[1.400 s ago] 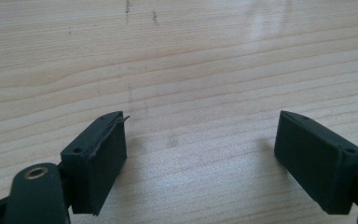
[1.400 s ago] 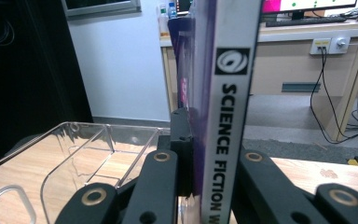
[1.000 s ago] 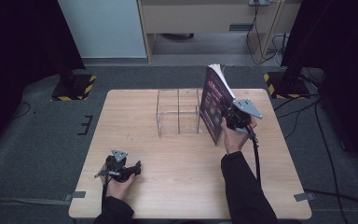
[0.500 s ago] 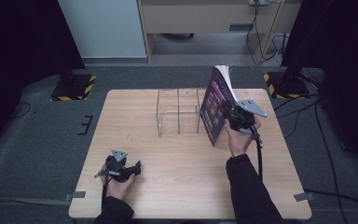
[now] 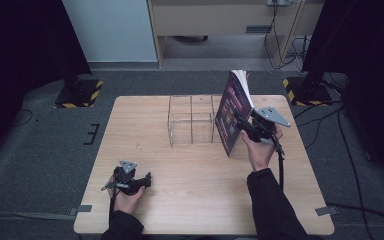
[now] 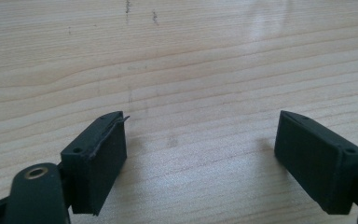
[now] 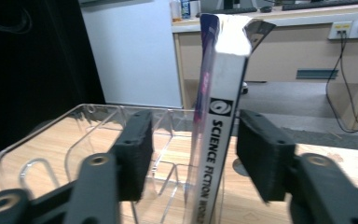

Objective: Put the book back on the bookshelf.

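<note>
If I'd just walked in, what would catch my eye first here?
Probably the purple book standing upright at the table's far right, beside a clear acrylic rack. The right gripper straddles its spine, jaws just opened off it. The left gripper rests open near the front edge.

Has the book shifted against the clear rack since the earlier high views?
No. The book stands upright at the clear rack's right end, as before.

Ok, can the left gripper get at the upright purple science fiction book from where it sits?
Probably not yet: the left gripper rests open near the table's front edge, while the book stands across the table between the right gripper jaws.
</note>
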Demonstrator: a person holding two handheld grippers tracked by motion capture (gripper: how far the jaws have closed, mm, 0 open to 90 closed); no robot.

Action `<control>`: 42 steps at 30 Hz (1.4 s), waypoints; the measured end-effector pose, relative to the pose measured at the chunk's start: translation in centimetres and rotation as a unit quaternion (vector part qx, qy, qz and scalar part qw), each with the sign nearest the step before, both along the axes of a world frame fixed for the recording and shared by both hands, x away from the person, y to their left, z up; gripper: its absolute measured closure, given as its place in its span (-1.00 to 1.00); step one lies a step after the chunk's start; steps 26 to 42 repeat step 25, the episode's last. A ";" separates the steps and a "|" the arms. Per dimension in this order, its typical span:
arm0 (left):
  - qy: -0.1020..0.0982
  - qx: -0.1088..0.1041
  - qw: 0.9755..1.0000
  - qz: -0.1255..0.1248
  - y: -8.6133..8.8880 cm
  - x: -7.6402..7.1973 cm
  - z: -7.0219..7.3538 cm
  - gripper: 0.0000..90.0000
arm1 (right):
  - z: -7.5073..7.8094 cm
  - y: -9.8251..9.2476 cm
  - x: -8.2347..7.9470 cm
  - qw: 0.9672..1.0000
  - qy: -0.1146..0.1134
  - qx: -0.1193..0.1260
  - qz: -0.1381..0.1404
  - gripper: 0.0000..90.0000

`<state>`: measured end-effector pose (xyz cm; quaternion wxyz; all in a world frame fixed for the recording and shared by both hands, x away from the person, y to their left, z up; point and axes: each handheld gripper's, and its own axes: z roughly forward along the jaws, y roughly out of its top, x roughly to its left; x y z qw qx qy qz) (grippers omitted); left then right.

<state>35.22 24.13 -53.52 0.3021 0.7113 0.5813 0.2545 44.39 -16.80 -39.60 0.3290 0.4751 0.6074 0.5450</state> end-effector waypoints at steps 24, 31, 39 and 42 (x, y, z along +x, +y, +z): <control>0.001 -0.001 1.000 -0.002 0.0 0.0 0.0 -0.68 | -6.5 -5.7 -5.2 0.995 0.085 -0.019 0.058 -0.59; 0.001 -0.001 1.000 -0.002 0.0 0.0 0.0 -0.68 | -7.2 -6.1 -5.3 0.994 0.094 -0.022 0.053 -0.59; 0.001 -0.001 1.000 -0.002 0.0 0.0 0.0 -0.68 | -7.2 -6.1 -5.3 0.994 0.094 -0.022 0.053 -0.59; 0.001 -0.001 1.000 -0.002 0.0 0.0 0.0 -0.68 | -7.2 -6.1 -5.3 0.994 0.094 -0.022 0.053 -0.59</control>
